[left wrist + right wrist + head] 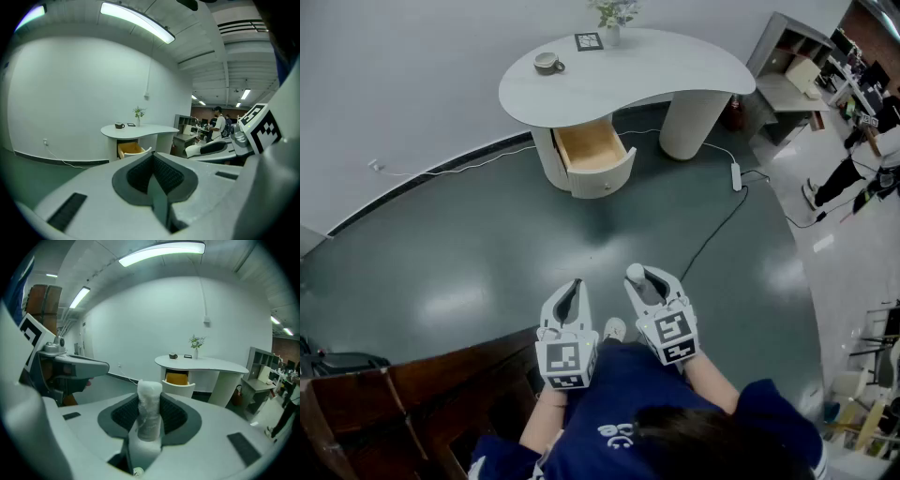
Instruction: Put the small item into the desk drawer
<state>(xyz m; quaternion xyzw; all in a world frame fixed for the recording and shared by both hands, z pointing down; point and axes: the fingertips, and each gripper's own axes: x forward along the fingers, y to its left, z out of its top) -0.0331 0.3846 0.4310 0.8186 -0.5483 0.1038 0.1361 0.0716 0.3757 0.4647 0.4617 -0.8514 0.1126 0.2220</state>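
Observation:
A small white roll [149, 411] wrapped in clear film stands upright between the pads of my right gripper [150, 420], which is shut on it; its top shows as a white knob [635, 273] in the head view. My left gripper [571, 296] hangs beside it, shut and empty, jaws together [157, 180]. Far ahead stands the white curved desk [675, 66] with its wooden drawer [592, 150] pulled open, also seen as a small desk drawer [178, 379] in the right gripper view and drawer [130, 150] in the left gripper view.
On the desk sit a cup [548, 63], a marker card [589, 41] and a small plant vase [612, 28]. A cable and power strip [736, 175] lie on the dark floor right of the desk. Brown furniture [403, 398] stands at my left. People stand at the far right [872, 159].

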